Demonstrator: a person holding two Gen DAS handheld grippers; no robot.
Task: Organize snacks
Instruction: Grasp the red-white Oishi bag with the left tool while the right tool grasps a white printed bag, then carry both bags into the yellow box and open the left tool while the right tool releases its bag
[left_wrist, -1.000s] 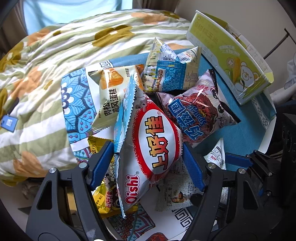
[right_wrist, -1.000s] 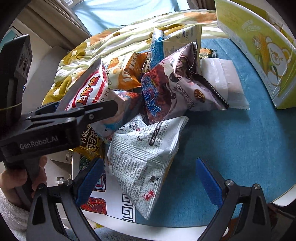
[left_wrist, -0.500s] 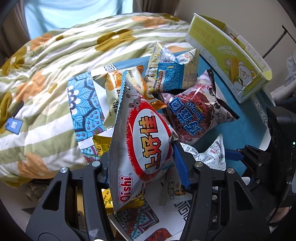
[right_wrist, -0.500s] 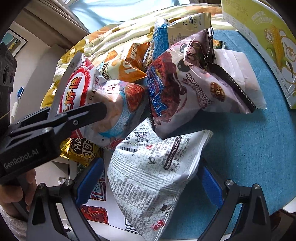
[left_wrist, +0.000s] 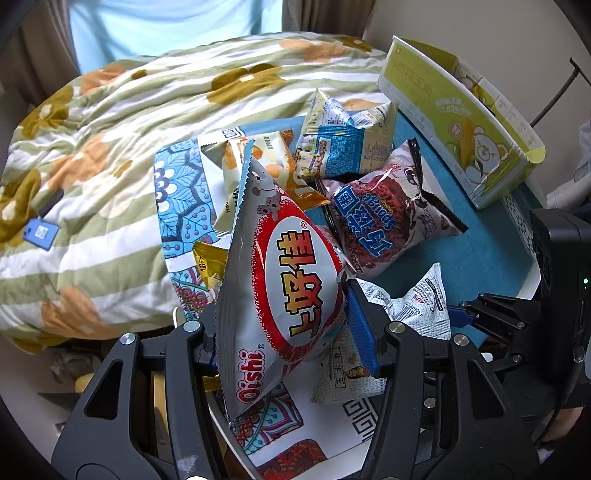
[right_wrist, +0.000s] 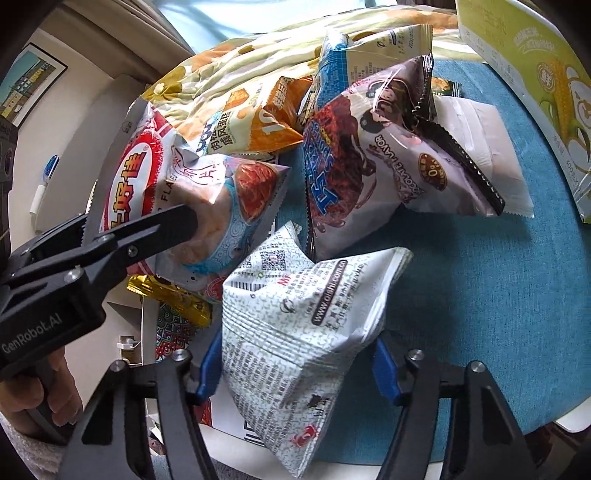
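Observation:
My left gripper (left_wrist: 284, 332) is shut on a silver and red Oishi snack bag (left_wrist: 284, 291) and holds it upright above the pile; the bag also shows in the right wrist view (right_wrist: 177, 184). My right gripper (right_wrist: 295, 363) is shut on a white printed snack bag (right_wrist: 295, 310) lying on the blue table (right_wrist: 480, 277); that bag also shows in the left wrist view (left_wrist: 417, 306). A brown chocolate sponge bag (left_wrist: 384, 218) (right_wrist: 373, 155), a blue and white bag (left_wrist: 343, 147) and an orange bag (right_wrist: 251, 122) lie behind.
A green and yellow corn carton (left_wrist: 461, 118) (right_wrist: 535, 85) stands at the table's far right edge. A patterned paper sheet (left_wrist: 184, 192) lies under the pile. A gold packet (right_wrist: 170, 299) sits at the left. A striped floral quilt (left_wrist: 92, 166) lies beyond the table.
Both grippers closed: the left one on the Oishi bag, which it lifted and tilted upright, the right one moved forward and closed on the white printed bag.

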